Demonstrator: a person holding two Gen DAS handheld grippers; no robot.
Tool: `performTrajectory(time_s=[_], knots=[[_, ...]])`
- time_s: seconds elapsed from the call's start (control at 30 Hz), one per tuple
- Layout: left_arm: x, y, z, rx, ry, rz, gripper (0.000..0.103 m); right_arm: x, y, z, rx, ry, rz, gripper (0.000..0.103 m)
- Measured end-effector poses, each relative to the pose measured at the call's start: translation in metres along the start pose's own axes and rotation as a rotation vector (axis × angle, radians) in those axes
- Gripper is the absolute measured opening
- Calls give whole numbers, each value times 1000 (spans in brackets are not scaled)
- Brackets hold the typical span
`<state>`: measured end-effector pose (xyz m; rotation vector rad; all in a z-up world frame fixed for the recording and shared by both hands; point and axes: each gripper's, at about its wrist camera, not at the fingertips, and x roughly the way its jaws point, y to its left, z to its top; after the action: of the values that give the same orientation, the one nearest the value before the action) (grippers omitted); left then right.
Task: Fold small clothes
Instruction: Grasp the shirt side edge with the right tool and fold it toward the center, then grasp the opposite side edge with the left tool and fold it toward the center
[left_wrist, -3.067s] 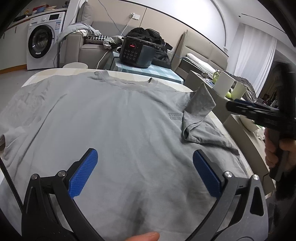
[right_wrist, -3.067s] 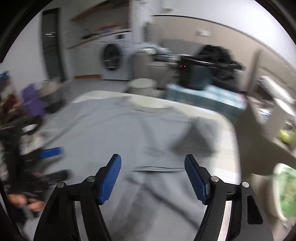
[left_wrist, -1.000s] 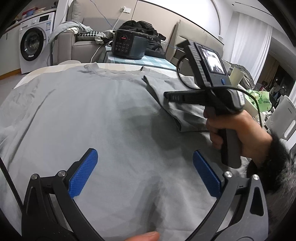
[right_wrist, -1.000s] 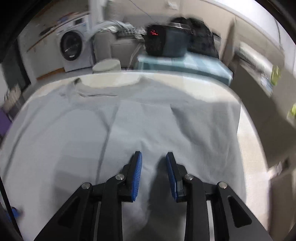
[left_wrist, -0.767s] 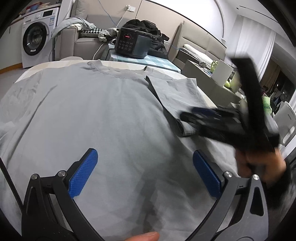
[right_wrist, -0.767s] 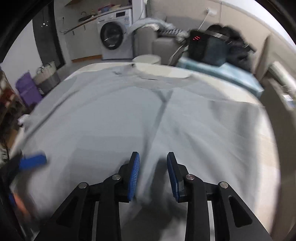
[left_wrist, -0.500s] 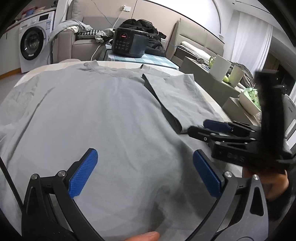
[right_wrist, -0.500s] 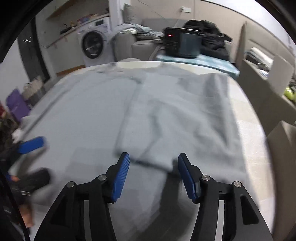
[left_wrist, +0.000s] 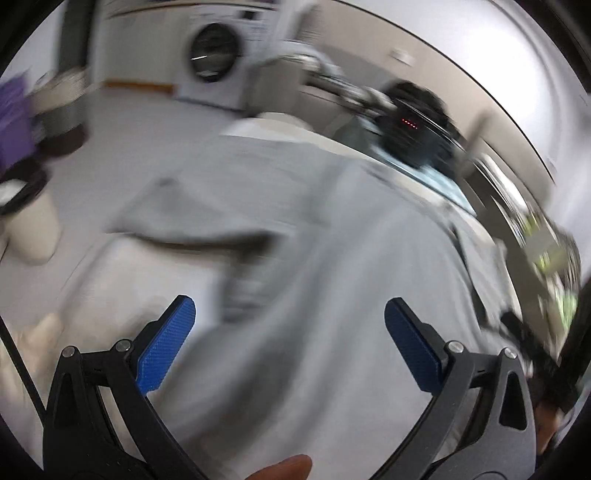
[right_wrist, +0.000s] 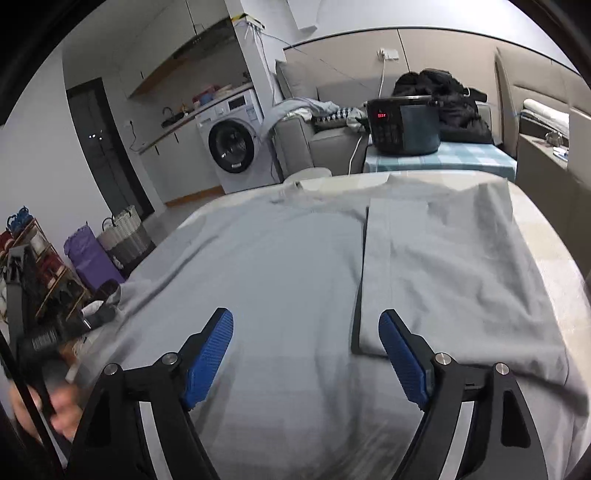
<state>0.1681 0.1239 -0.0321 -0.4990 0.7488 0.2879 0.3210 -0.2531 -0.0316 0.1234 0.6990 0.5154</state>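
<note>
A grey T-shirt (right_wrist: 280, 266) lies spread on a pale table, collar at the far end. Its right side (right_wrist: 443, 266) is folded inward as a flat panel whose straight edge runs toward me. My right gripper (right_wrist: 306, 328) hovers over the shirt's near part, jaws opening, nothing between them; its right pad sits by the panel's near corner. In the blurred left wrist view my left gripper (left_wrist: 290, 314) stands open and empty over the shirt's left side (left_wrist: 332, 277), near the left sleeve (left_wrist: 192, 221). The left gripper also shows in the right wrist view at the far left (right_wrist: 55, 336).
Behind the table stand a dark cooker (right_wrist: 404, 123) on a checked cloth, a grey sofa (right_wrist: 325, 136) and a washing machine (right_wrist: 236, 144). Baskets and a purple bag (right_wrist: 92, 258) sit on the floor at the left. The table's right edge (right_wrist: 546, 236) is bare.
My right gripper let go of the folded right side, its jaws went from nearly shut to wide, and it drew back. My left gripper swung quickly toward the shirt's left side; its view blurred.
</note>
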Motion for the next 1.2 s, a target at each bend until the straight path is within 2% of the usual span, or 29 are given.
performTrajectory(time_s=[0.13,0.2,0.27,0.43,0.53,0.6,0.67,0.73,0.77,0.8,1.0,1.2], knots=[[-15,75,28,-225,-14,54,102,-2,0,-8,33,7,44,83],[-13,106,38,-301,-8,59,102,-1,1,-9,20,4,24,83],[-3,130,49,-355,33,54,99,2,0,-8,15,8,15,83],[40,165,59,-440,173,-6,84,5,2,-14,8,14,16,83],[68,165,58,-472,240,-23,65,7,3,-15,0,20,17,83],[78,164,56,-505,230,-33,57,8,3,-16,-1,18,19,83],[80,164,57,-535,178,-31,46,9,2,-15,0,20,17,83],[84,159,63,-528,140,-13,25,10,1,-15,3,23,18,83],[79,156,68,-505,107,9,11,11,0,-15,5,25,17,83],[81,150,75,-484,92,19,4,12,-1,-15,7,26,17,83],[39,123,113,-374,-29,42,3,13,-1,-14,0,19,15,83],[3,54,155,-171,-115,30,3,14,-2,-15,-5,15,10,83]])
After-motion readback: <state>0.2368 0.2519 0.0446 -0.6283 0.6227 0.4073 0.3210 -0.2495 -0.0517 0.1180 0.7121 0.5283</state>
